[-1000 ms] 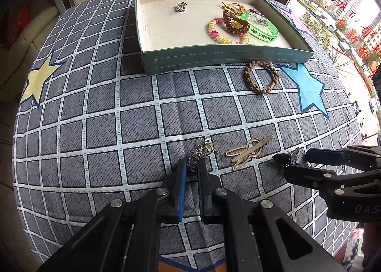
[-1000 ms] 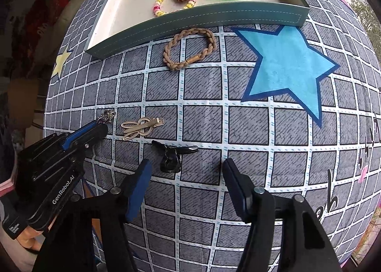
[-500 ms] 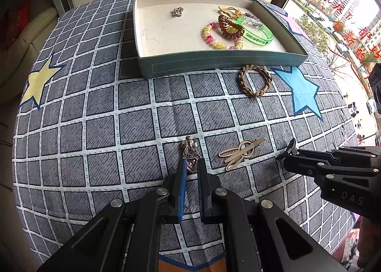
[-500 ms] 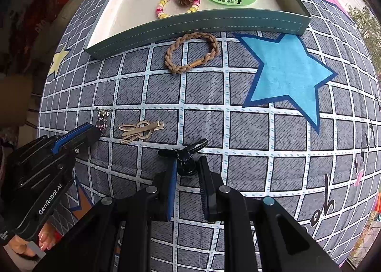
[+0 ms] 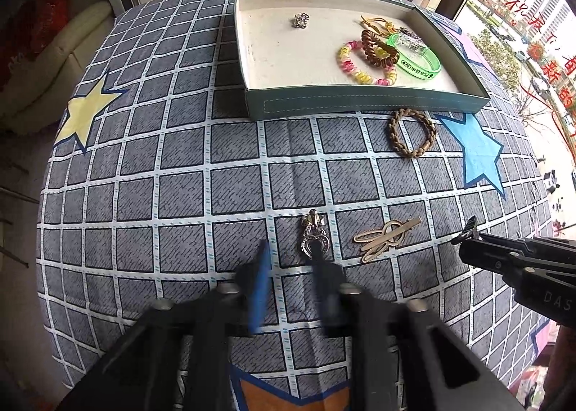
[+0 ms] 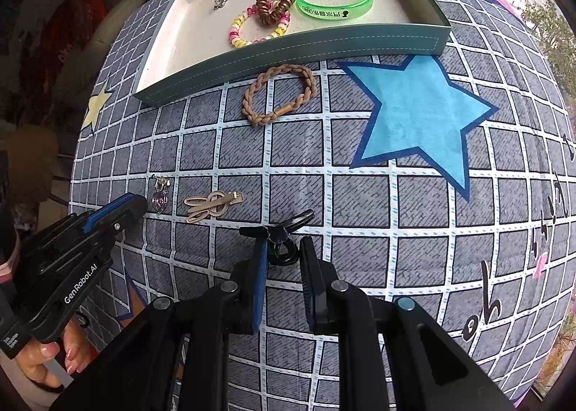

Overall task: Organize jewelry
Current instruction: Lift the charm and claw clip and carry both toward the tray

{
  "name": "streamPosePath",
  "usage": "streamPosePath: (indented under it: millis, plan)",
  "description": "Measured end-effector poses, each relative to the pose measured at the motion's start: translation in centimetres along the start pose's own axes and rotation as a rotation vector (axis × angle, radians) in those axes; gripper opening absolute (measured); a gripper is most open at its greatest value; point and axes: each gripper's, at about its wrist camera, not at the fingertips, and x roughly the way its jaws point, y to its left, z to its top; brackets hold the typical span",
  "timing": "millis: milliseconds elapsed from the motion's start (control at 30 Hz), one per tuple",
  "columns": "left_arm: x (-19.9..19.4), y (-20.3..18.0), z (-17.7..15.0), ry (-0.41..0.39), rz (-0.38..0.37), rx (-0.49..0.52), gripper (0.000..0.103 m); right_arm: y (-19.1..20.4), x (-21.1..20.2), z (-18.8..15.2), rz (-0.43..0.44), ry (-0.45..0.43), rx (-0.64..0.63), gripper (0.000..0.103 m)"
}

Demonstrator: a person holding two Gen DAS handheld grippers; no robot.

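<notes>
A teal tray (image 5: 363,101) (image 6: 298,54) at the far side holds a green bangle (image 5: 417,59), a beaded bracelet (image 5: 360,68), a brown coil tie and a small charm (image 5: 300,19). On the cloth lie a braided brown bracelet (image 5: 412,133) (image 6: 279,94), a gold hair clip (image 5: 385,238) (image 6: 212,204) and a silver heart pendant (image 5: 314,236) (image 6: 160,193). My left gripper (image 5: 288,259) is open, its fingers either side of the pendant's near end. My right gripper (image 6: 282,252) is shut on a black hair clip (image 6: 277,231), also seen in the left wrist view (image 5: 468,231).
A grey checked cloth with a blue star (image 6: 417,115) and a yellow star (image 5: 86,108) covers the table. The table edge falls away on the left. A window is at the right.
My left gripper has opened, and the pendant lies on the cloth between its fingertips. My right gripper closed on the black hair clip and holds it slightly raised.
</notes>
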Motion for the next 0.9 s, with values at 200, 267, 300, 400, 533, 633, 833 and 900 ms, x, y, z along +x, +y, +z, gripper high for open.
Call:
streamPosePath:
  millis: [200,267,300,400,533,633,833,900]
  plan:
    - [-0.6,0.5,0.2,-0.046,0.060,-0.041,0.103,-0.7,-0.8,0.0,0.011,-0.011,0.014,0.019]
    - [0.0,0.4,0.4,-0.036,0.069,-0.046,0.103,-1.0,-1.0,0.0,0.013,-0.011,0.020,0.019]
    - [0.2,0.3,0.5,-0.032,0.071,-0.047,0.103,-1.1,-1.1,-0.1,0.014,-0.011,0.023,0.019]
    - [1.3,-0.2,0.6,-0.011,0.070,-0.035,0.103,-1.4,-1.4,-0.2,0.015,-0.014,0.026,0.019]
    - [2.8,-1.0,0.6,0.030,0.071,-0.018,0.089,-1.5,-1.8,-0.3,0.015,-0.019,0.030,0.019]
    - [3.0,-1.1,0.6,0.024,0.065,-0.026,0.082,-1.7,-2.1,-0.4,0.016,-0.024,0.037,0.019]
    - [2.6,-1.7,0.7,0.000,0.046,0.016,0.030,-2.0,-2.4,-0.3,0.019,-0.032,0.049,0.019]
    - [2.6,-1.8,1.0,0.005,0.019,0.005,0.030,-2.0,-2.5,-0.3,0.021,-0.035,0.050,0.019]
